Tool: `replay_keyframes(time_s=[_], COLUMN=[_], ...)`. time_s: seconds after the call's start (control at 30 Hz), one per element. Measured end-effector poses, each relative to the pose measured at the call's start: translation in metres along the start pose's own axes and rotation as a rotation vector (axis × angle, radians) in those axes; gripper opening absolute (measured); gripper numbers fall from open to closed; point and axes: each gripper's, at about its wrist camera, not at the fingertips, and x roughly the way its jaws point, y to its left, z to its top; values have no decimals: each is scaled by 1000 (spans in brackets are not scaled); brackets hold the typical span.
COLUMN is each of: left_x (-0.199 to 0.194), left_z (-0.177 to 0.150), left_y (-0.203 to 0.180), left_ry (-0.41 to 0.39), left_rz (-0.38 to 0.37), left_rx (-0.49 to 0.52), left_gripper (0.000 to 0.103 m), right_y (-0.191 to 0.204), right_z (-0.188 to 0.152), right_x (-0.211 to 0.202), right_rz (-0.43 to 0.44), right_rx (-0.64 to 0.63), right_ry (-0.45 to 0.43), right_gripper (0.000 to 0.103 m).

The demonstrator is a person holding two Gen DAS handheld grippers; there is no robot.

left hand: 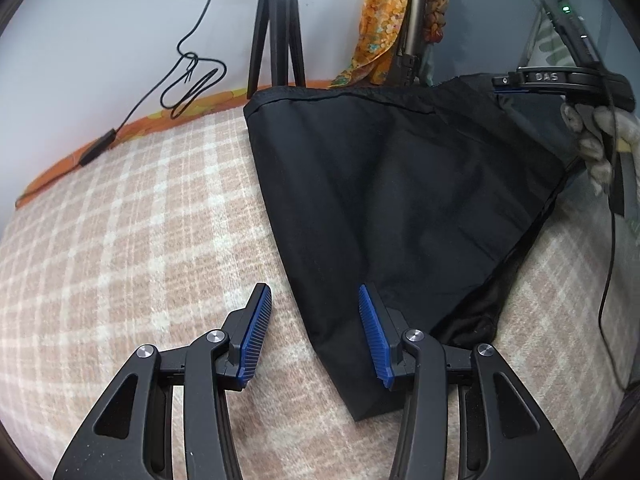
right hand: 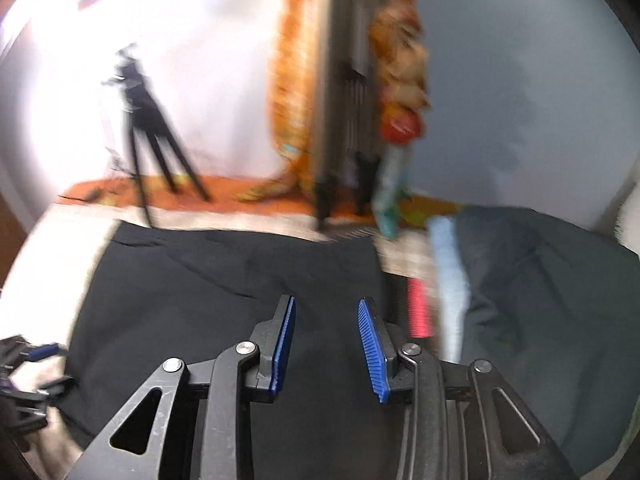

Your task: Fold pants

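Note:
Black pants [left hand: 392,200] lie folded flat on a plaid-covered bed [left hand: 120,240]; they narrow toward my left gripper. My left gripper [left hand: 312,300] is open and empty, low over the pants' near left edge, one finger over the blanket, one over the cloth. My right gripper [right hand: 326,316] is open and empty, hovering over the black pants [right hand: 200,300] in the blurred right wrist view. It also shows in the left wrist view [left hand: 560,78] at the far right, held by a gloved hand beyond the pants' right side.
A black tripod [left hand: 276,32] stands at the bed's far edge with a loose black cable [left hand: 188,80]. Orange patterned cloth [left hand: 380,20] hangs behind. A dark grey garment [right hand: 540,300], a light blue cloth [right hand: 448,280] and a red item [right hand: 418,308] lie right of the pants.

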Motion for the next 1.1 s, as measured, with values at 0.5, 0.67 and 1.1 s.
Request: replay_keyframes(time_s=[0.5, 0.67, 1.1], left_x=[-4, -5, -12], left_z=[-9, -11, -17], left_y=[12, 15, 9], left_ry=[-15, -25, -45], left_rz=[-117, -153, -255], left_rx=[-140, -165, -229], left_gripper=[44, 44, 41], right_y=[183, 207, 214], right_z=[18, 25, 37], right_x=[45, 77, 118], right_rz=[342, 301, 292], right_rx=[-303, -323, -215], right_ry=[42, 105, 178], right_gripper=[20, 20, 25])
